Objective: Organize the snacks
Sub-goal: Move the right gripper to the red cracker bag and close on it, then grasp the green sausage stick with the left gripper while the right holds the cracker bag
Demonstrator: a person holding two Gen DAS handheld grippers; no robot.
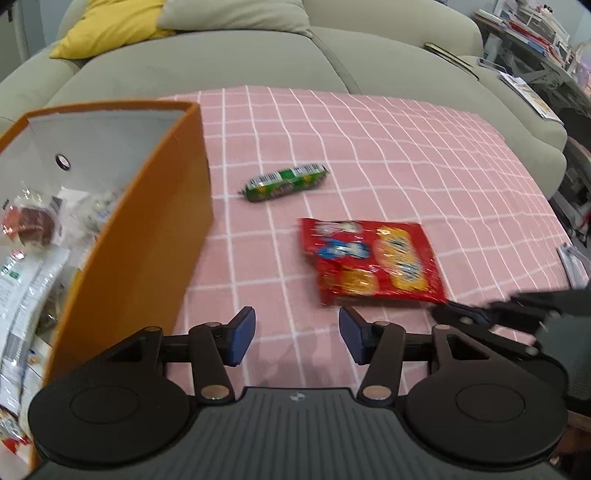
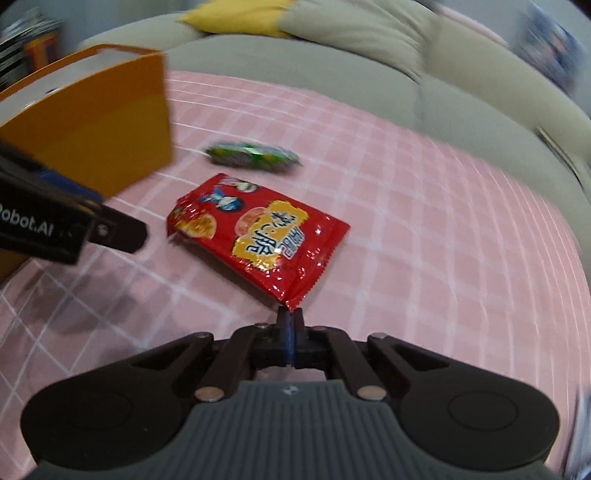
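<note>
A red snack bag (image 2: 258,236) is pinched at its near corner by my right gripper (image 2: 291,319), which is shut on it; the bag looks lifted off the pink checked cloth (image 2: 424,258). In the left wrist view the same bag (image 1: 373,258) lies ahead and right of my left gripper (image 1: 297,334), which is open and empty over the cloth (image 1: 406,147). A green wrapped snack (image 1: 284,182) lies farther back, also in the right wrist view (image 2: 255,155). An orange box (image 1: 140,236) at left holds several packaged snacks (image 1: 33,225).
The box also shows at the left of the right wrist view (image 2: 103,122). A grey-green sofa (image 1: 229,62) with a yellow cushion (image 1: 107,29) runs behind the cloth. Cluttered shelves (image 1: 546,48) stand at far right. The right gripper's arm (image 1: 517,310) reaches in from the right.
</note>
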